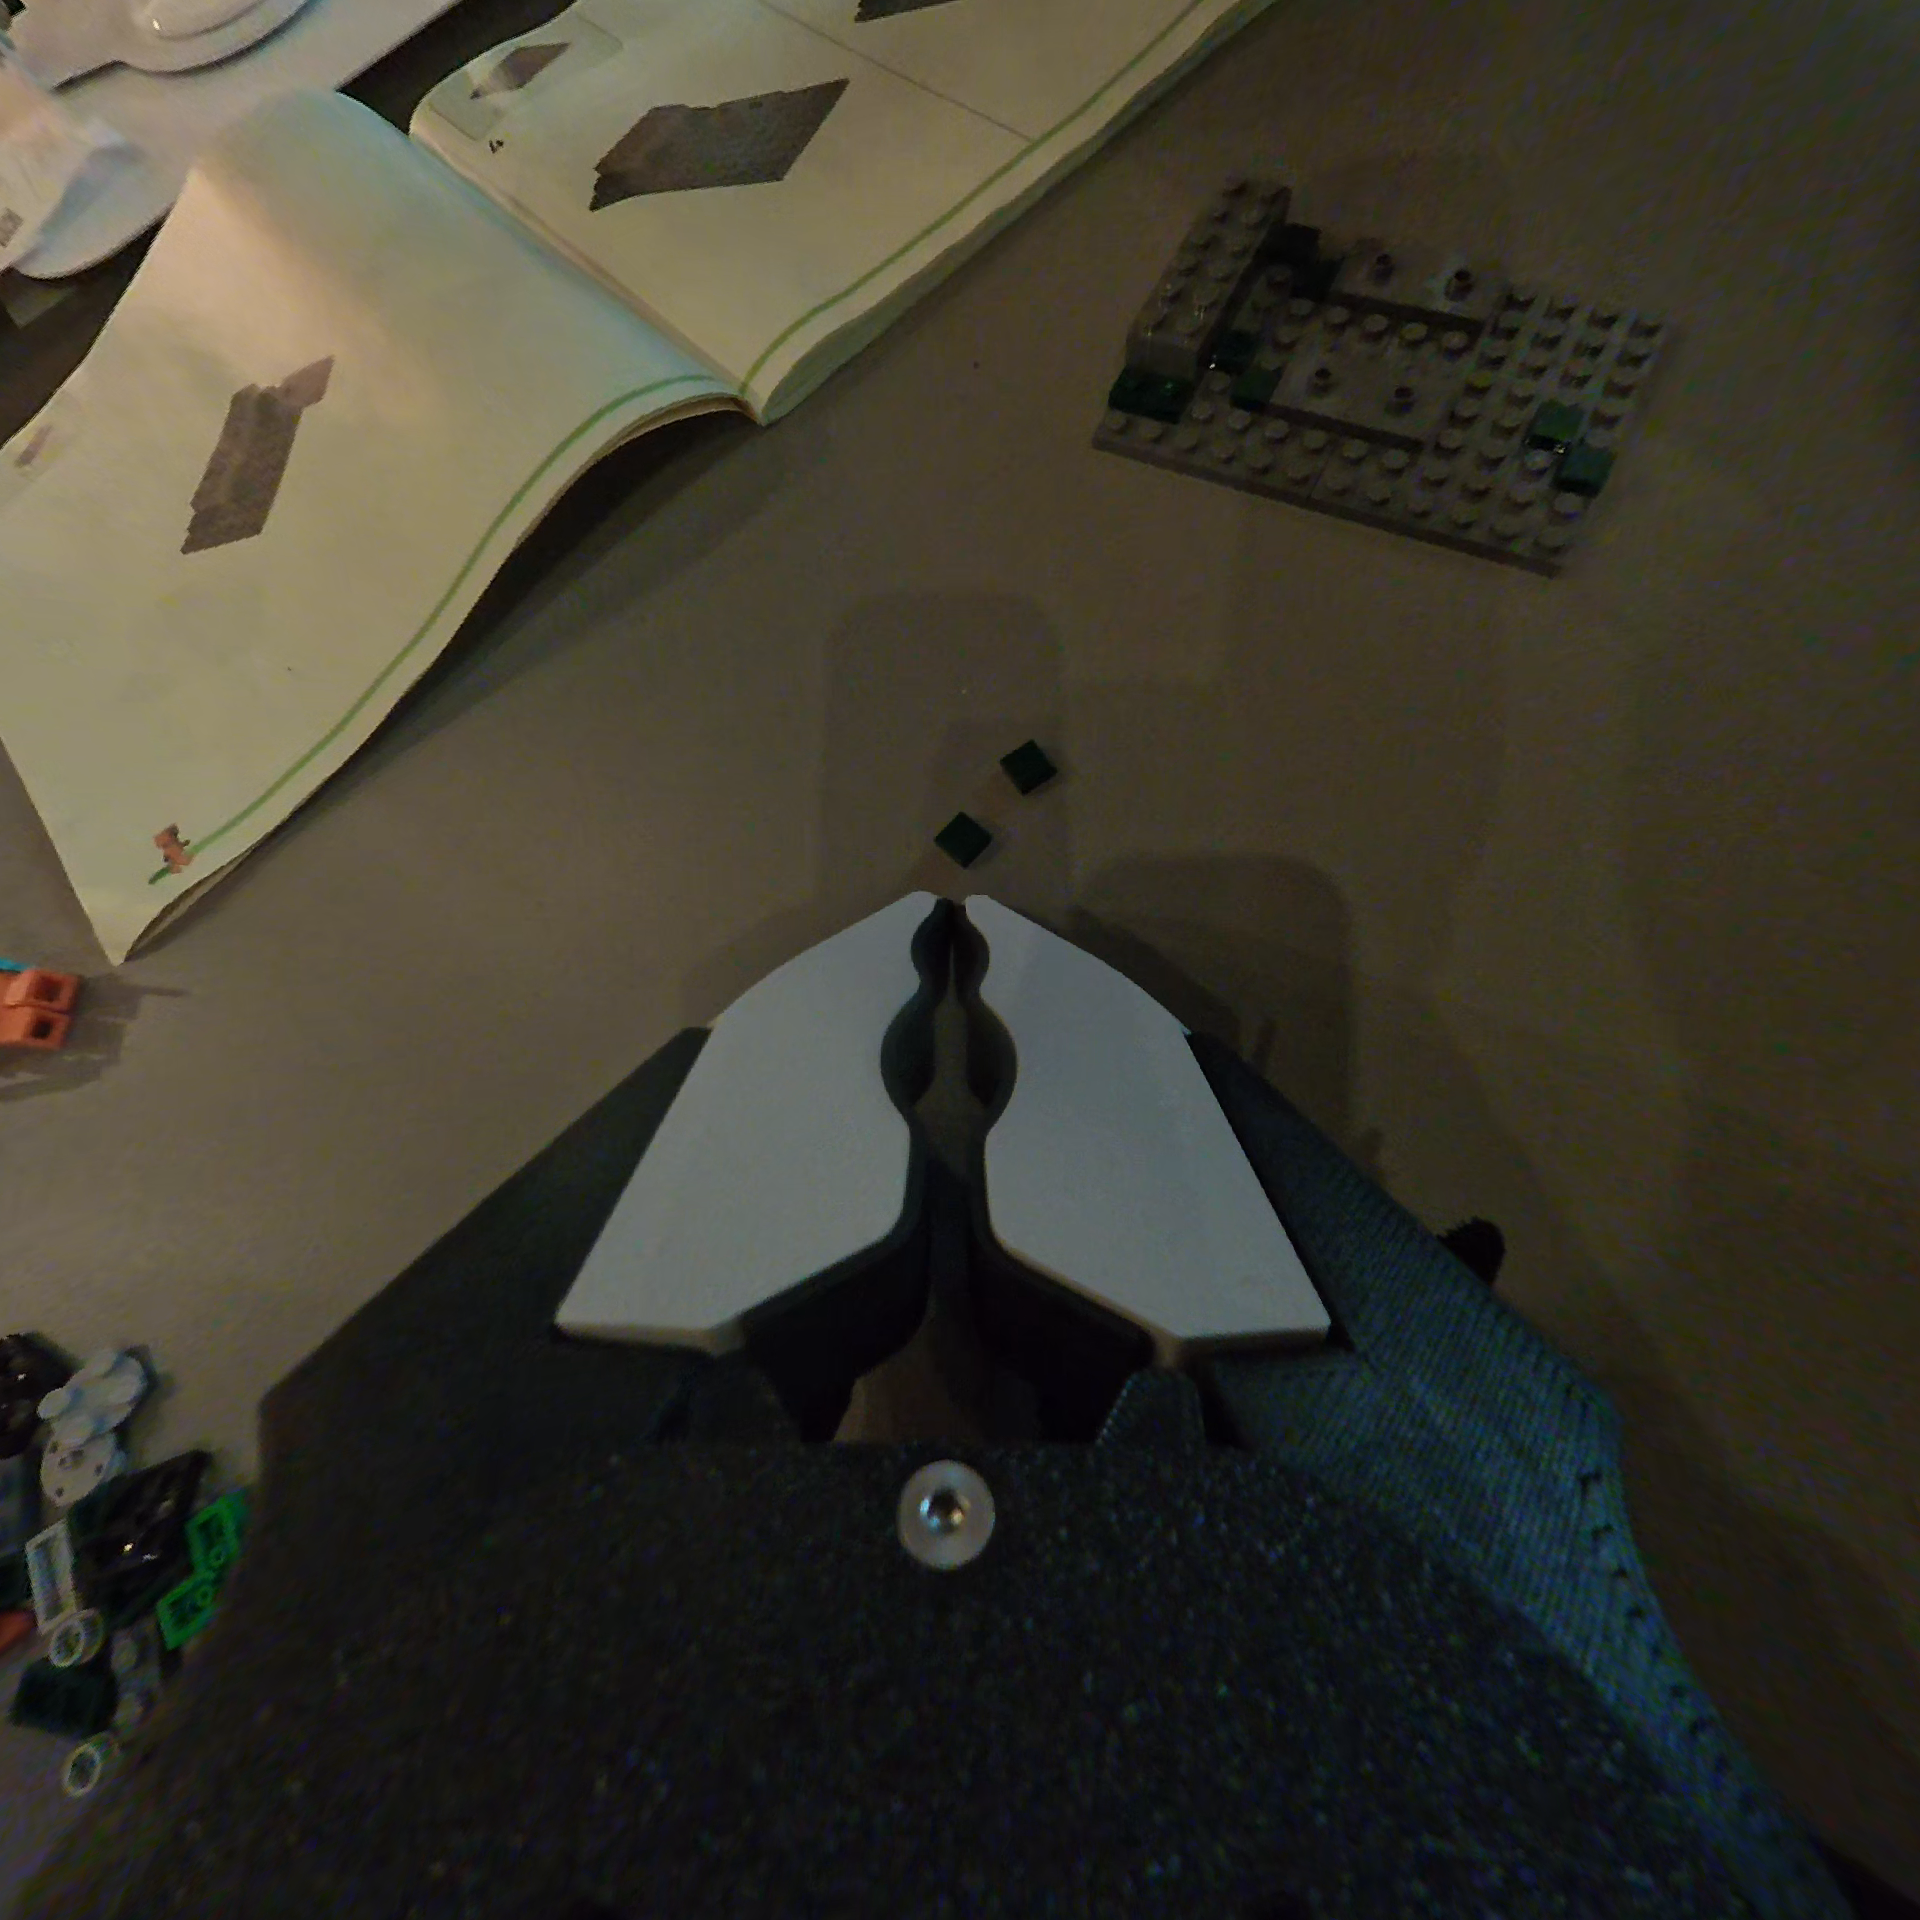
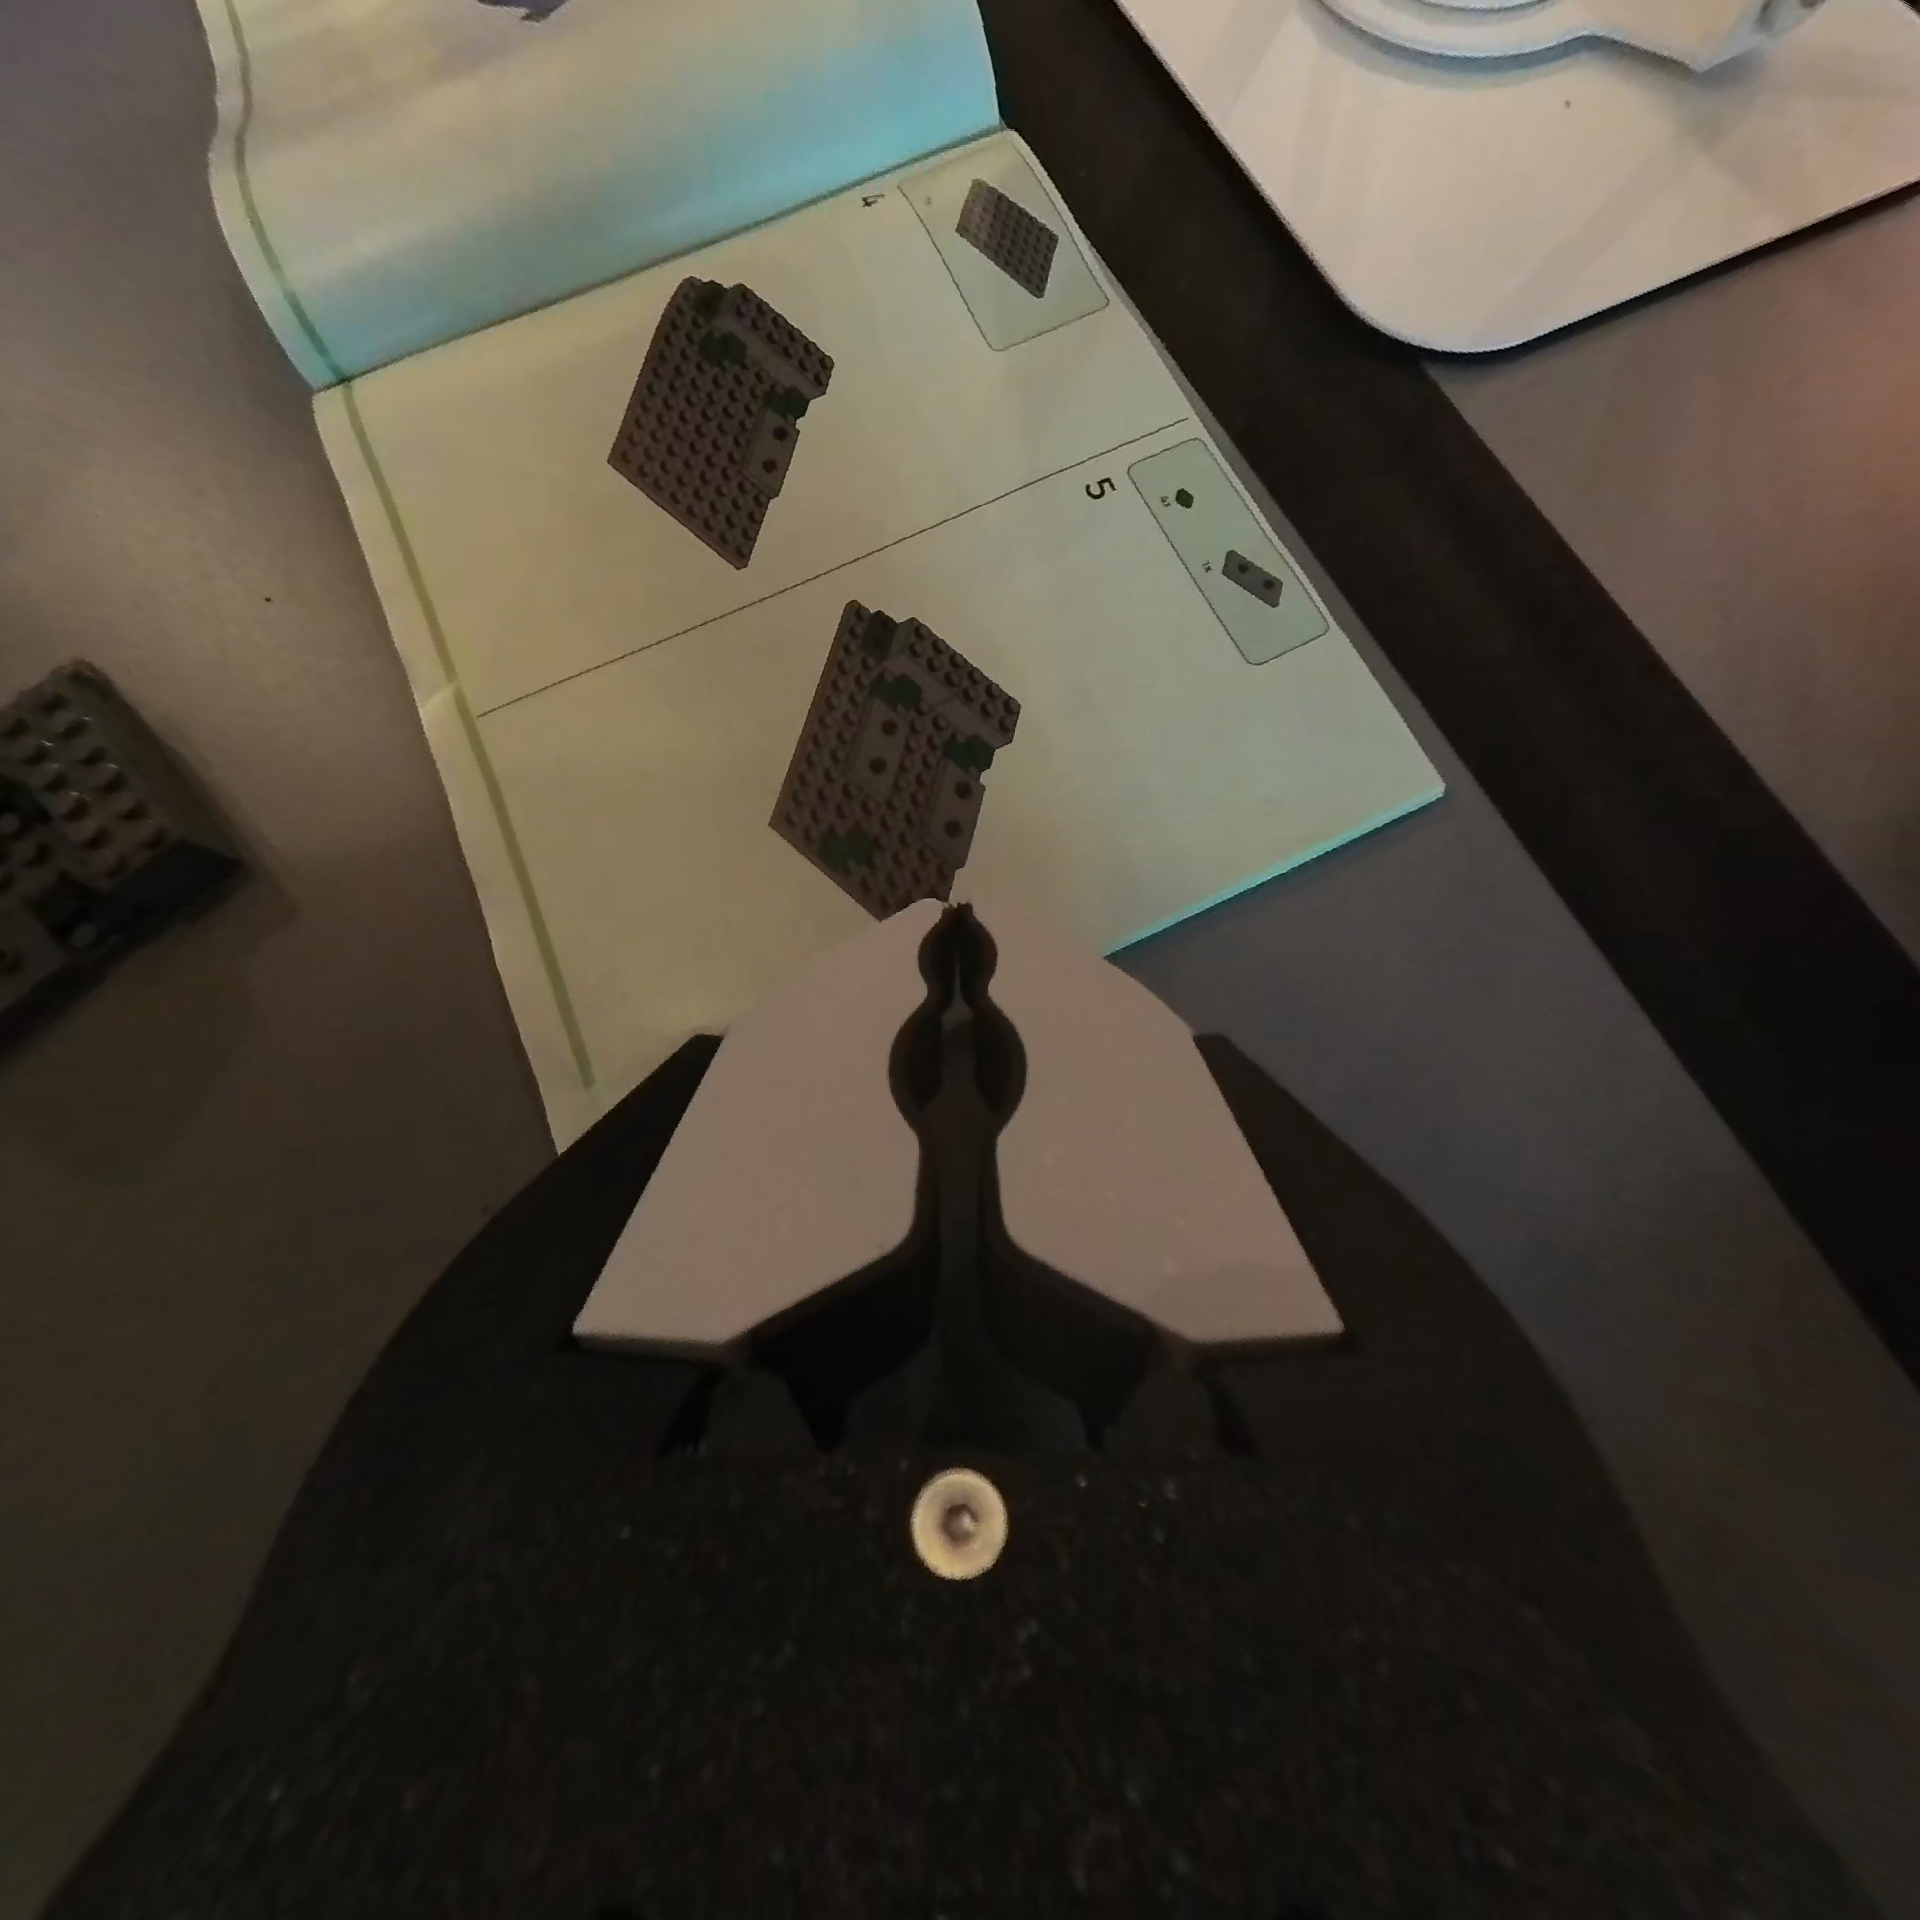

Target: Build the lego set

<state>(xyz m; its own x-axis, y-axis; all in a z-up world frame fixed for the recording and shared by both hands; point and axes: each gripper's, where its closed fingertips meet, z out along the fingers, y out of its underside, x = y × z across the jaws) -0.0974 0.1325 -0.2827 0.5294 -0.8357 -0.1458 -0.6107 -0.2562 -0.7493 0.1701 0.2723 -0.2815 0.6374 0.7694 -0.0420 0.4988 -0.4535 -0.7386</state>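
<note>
Dark green tiles lie just ahead of my left gripper (image 1: pixel 954 902).
Its jaws are pressed together, empty; the nearer tile (image 1: pixel 963 837) sits just above the tips at frame centre, the grey build (image 1: pixel 1382 384) at upper right. My right gripper (image 2: pixel 958 910), also closed and empty, is over the instruction booklet (image 2: pixel 790 582).

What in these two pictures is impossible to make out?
- Left wrist view: the parts pile is cut off by the left edge and hidden by the left gripper.
- Right wrist view: the grey build is cut off by the left edge; the right gripper covers the booklet's near corner.
- Both: dim light hides stud detail.
</note>
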